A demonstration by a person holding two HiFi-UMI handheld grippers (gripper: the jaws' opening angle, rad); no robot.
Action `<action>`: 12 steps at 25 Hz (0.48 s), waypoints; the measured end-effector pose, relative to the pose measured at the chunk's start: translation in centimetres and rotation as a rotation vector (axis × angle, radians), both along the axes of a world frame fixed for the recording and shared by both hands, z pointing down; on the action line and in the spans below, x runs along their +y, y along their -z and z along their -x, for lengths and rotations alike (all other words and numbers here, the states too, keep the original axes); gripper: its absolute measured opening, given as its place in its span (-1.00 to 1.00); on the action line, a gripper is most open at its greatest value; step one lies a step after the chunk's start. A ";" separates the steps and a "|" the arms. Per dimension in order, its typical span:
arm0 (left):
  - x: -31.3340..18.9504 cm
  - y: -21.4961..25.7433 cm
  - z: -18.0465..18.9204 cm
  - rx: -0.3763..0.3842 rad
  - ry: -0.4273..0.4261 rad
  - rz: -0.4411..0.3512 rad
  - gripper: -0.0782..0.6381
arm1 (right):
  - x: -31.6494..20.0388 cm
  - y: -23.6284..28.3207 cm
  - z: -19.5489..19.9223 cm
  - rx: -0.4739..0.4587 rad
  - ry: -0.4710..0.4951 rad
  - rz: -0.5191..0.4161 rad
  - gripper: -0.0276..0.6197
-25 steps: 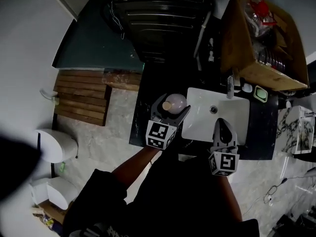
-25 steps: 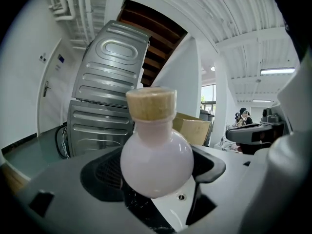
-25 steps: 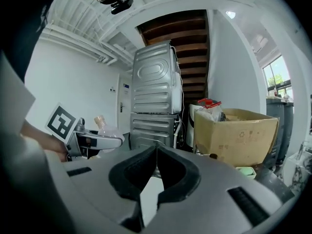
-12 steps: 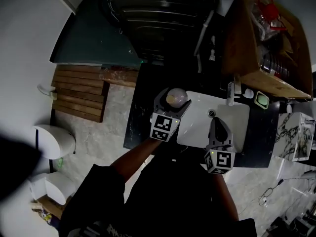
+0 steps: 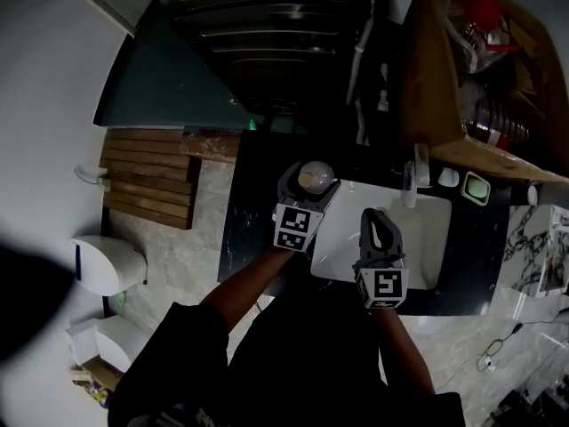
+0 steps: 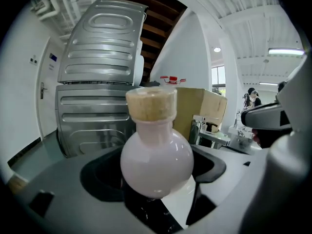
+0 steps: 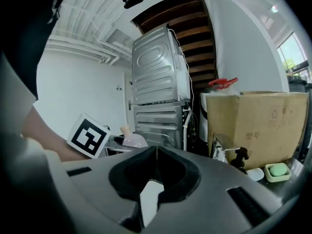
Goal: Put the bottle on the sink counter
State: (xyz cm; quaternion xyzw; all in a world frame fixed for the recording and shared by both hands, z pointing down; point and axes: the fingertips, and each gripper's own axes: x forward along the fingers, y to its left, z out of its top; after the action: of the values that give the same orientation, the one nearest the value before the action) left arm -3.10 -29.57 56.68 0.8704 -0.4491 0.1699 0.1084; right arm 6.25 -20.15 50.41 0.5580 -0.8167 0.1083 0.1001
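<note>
The left gripper (image 5: 310, 183) was clamped on the round belly of a pale pink bottle (image 6: 156, 162) plugged with a cork (image 6: 151, 104). What the bottle held could not be seen. It stood upright over the black counter (image 5: 242, 229), at 10 o'clock from the white sink (image 5: 427, 234). The right gripper (image 7: 156, 152), jaws together on nothing, hovered over the sink. At the sink's 1 o'clock, an open cardboard box (image 5: 437, 78) held red and shiny metal items.

A cardboard box (image 5: 462, 78) stands beside the silver washing machine (image 5: 267, 43); a slatted wooden mat (image 5: 147, 176) lies on the floor
</note>
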 end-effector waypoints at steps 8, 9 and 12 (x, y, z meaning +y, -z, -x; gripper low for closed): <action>-3.2 -3.4 -2.0 -0.053 -0.019 0.014 0.33 | -1.9 -2.6 1.1 -0.030 0.117 0.071 -0.80; -3.5 -3.7 -2.3 -0.057 -0.020 0.017 0.33 | -2.1 -2.8 0.8 -0.027 0.112 0.071 -0.80; -4.0 -5.4 -3.1 -0.063 -0.024 0.032 0.33 | -2.9 -2.5 -0.2 -0.017 0.085 0.027 -0.80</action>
State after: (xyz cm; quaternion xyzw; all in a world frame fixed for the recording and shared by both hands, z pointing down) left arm -0.03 -33.54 62.11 0.8681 -0.4392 0.2056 0.1061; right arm 6.46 -23.04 52.90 0.5205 -0.8389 0.1199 0.1050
